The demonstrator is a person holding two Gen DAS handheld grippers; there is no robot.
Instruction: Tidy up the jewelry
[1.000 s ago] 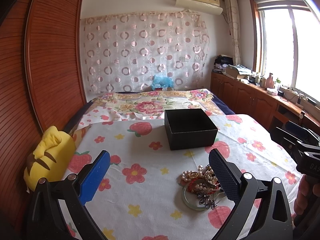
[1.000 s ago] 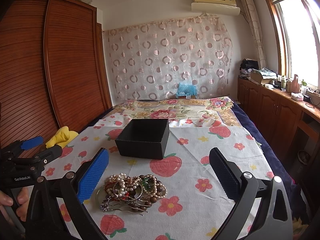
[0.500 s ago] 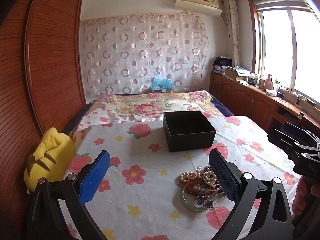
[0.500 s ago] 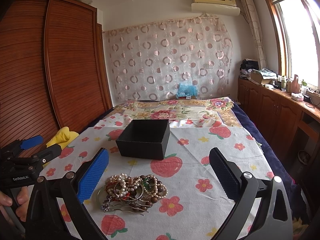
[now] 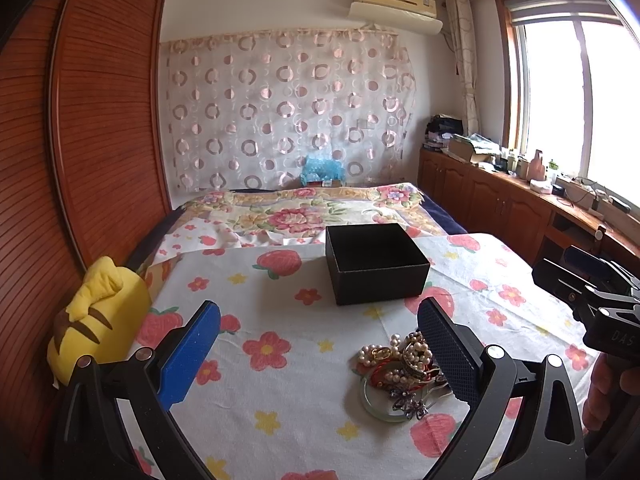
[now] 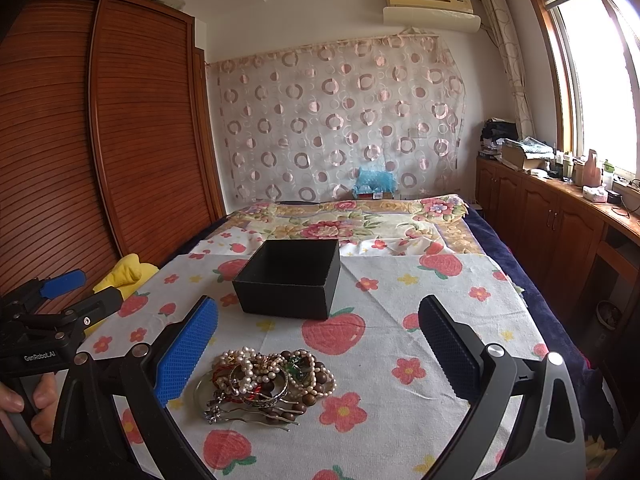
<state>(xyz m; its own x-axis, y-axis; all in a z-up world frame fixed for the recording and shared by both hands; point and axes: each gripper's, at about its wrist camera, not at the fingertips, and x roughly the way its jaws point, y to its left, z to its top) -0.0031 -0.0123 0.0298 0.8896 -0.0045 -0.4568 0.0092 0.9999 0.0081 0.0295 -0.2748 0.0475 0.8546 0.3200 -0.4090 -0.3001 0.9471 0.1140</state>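
Note:
A tangled pile of jewelry (image 5: 402,374) with pearl strands, bead bracelets, a green bangle and a hair clip lies on the strawberry-print cloth (image 5: 296,360). It also shows in the right wrist view (image 6: 268,380). An open, empty black box (image 5: 376,262) stands behind it, also in the right wrist view (image 6: 290,276). My left gripper (image 5: 316,354) is open and empty, with the pile by its right finger. My right gripper (image 6: 316,354) is open and empty, with the pile just inside its left finger. Each gripper shows at the edge of the other's view.
A yellow plush toy (image 5: 96,320) lies at the bed's left edge beside the wooden wardrobe (image 5: 80,140). A floral quilt (image 5: 304,212) covers the far bed. A wooden cabinet (image 5: 520,204) with clutter runs under the window on the right.
Both views have shifted slightly; the box and jewelry pile sit a touch lower in the left wrist view. Nothing was gripped or moved.

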